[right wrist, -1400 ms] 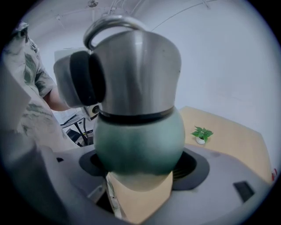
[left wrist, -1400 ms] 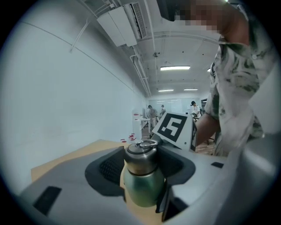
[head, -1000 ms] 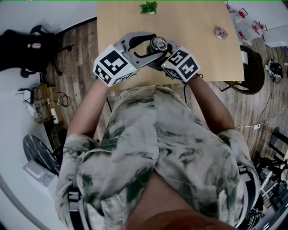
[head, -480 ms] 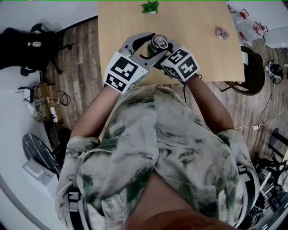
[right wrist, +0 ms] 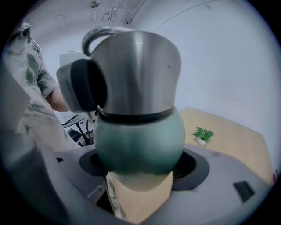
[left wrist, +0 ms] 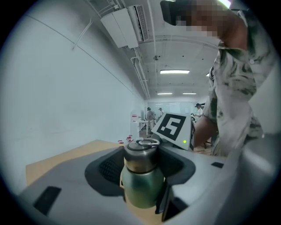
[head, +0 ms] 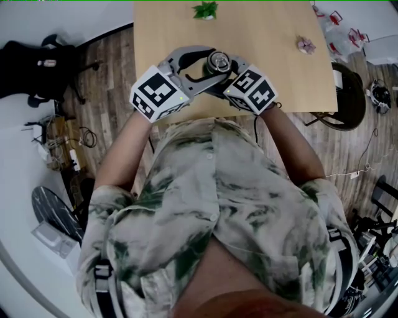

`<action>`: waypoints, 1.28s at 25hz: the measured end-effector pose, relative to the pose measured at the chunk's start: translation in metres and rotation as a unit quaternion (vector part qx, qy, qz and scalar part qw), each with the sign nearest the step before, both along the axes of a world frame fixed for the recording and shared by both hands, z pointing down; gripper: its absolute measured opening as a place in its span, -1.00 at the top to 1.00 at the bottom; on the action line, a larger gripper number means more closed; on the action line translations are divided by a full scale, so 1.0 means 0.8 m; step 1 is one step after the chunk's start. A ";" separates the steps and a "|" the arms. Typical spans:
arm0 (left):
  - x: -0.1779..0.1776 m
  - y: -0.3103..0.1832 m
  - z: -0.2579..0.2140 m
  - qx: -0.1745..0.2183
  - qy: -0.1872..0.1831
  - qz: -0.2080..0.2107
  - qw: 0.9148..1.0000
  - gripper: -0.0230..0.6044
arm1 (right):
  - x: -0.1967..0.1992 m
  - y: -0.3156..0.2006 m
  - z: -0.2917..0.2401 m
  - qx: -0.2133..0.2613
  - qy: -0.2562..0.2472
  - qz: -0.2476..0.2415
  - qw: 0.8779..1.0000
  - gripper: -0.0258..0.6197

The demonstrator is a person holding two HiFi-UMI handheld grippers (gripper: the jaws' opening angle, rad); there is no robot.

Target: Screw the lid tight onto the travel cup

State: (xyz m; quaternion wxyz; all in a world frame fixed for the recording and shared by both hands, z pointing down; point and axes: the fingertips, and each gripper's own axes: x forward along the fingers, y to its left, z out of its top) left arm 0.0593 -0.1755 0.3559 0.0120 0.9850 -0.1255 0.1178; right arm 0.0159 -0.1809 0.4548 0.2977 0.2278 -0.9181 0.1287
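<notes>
Steel lid (left wrist: 140,154) sits on top of the green travel cup (right wrist: 139,140). The cup is upright over the near edge of the wooden table (head: 273,68); I cannot tell whether its base rests on the wood. Left gripper (head: 210,63): jaws closed on the lid, a dark pad pressed to each side. Right gripper (right wrist: 140,166): jaws clamped round the green body below the lid. Small potted plant (head: 206,10) stands at the far table edge, well apart from the cup.

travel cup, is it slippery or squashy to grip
Probably slippery: the lid is smooth polished steel. The travel cup bulges round below, so the right claw may slide on it. It looks rigid, unlikely to squash.
</notes>
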 end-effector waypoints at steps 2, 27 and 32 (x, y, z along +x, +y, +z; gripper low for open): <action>-0.001 0.001 0.000 -0.001 0.002 0.015 1.000 0.13 | -0.001 0.002 -0.001 0.001 -0.003 -0.008 1.000 -0.31; 0.003 -0.012 0.001 0.012 -0.012 -0.095 0.995 0.12 | 0.004 -0.014 0.003 -0.002 0.007 0.051 0.999 -0.31; 0.003 -0.006 0.001 0.012 -0.010 -0.059 0.998 0.13 | 0.004 -0.008 0.002 0.004 0.007 0.038 0.999 -0.31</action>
